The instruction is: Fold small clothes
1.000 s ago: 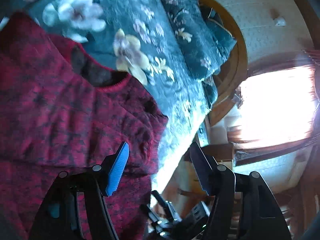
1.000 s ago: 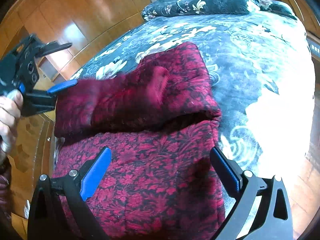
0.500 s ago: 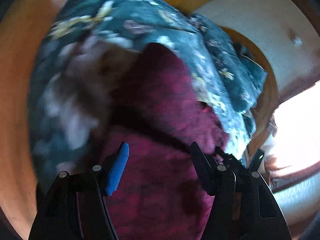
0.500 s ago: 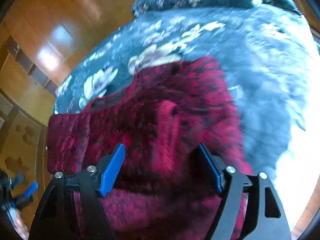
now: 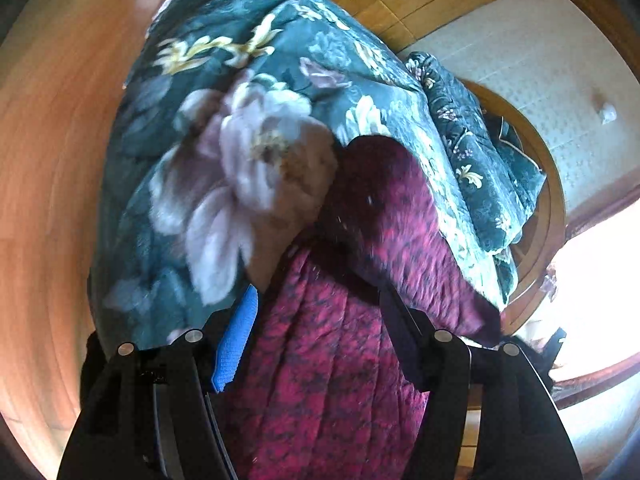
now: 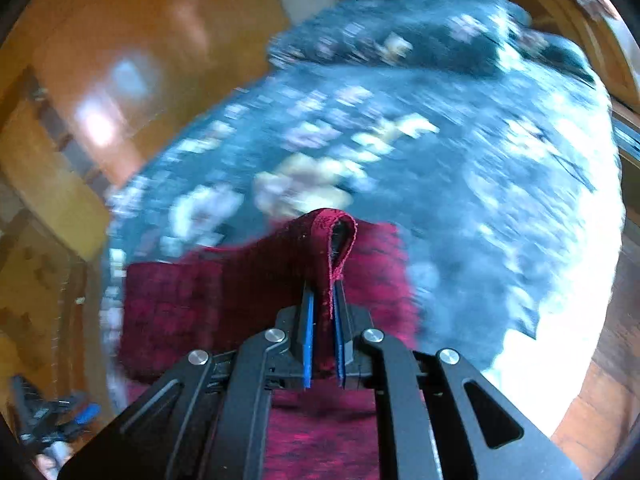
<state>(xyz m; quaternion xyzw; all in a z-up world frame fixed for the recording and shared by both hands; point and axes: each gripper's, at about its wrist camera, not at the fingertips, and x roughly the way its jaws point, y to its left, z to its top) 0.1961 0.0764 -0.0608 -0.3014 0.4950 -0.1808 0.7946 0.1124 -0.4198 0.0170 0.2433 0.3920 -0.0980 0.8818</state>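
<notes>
On quilt (image 6: 460, 168): red garment (image 6: 180, 304) lengthwise; right hand-held gripper (image 6: 322, 300) clamps fold; left (image 5: 316, 312) apart.

A bed covered by a dark teal floral quilt (image 5: 224, 168) carries a folded red patterned garment (image 5: 332, 364) lying directly on it between and ahead of the fingers, with a matching pillow (image 5: 480, 160) beyond.

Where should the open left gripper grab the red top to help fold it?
Probably the red top at its near edge, coming from straight ahead with the left gripper: cloth lies flat between its open jaws. The right gripper already pinches the sleeve cuff.
</notes>
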